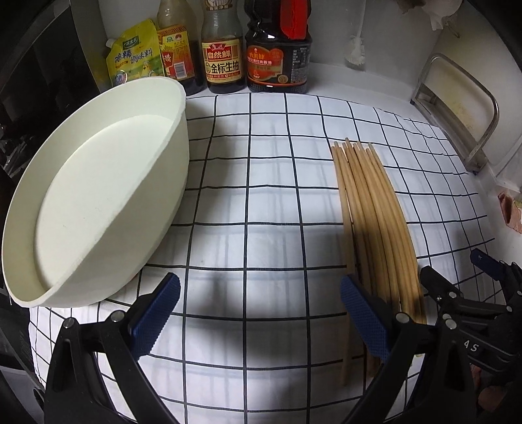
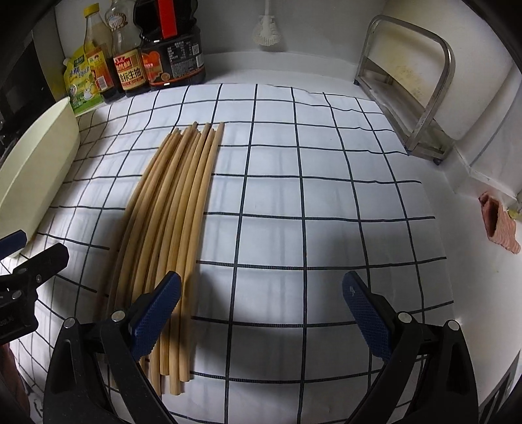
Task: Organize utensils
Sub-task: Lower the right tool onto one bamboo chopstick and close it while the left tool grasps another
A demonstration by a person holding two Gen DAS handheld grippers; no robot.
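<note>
A bundle of several wooden chopsticks (image 1: 375, 221) lies on the white checked cloth (image 1: 261, 202), ends pointing away from me. It also shows in the right wrist view (image 2: 169, 212). A cream oval container (image 1: 98, 202) stands empty at the left, its edge visible in the right wrist view (image 2: 39, 173). My left gripper (image 1: 261, 313) is open and empty above the cloth, its right finger (image 1: 365, 319) over the chopsticks' near ends. My right gripper (image 2: 261, 313) is open and empty, its left finger (image 2: 156, 313) over the bundle. The right gripper also shows in the left wrist view (image 1: 456, 290).
Sauce bottles (image 1: 222, 49) and a yellow seasoning pouch (image 1: 133, 55) stand along the back wall. A metal rack (image 2: 411, 75) stands at the back right. A white brush (image 2: 267, 29) hangs on the wall. A pink cloth (image 2: 499, 225) lies at the right edge.
</note>
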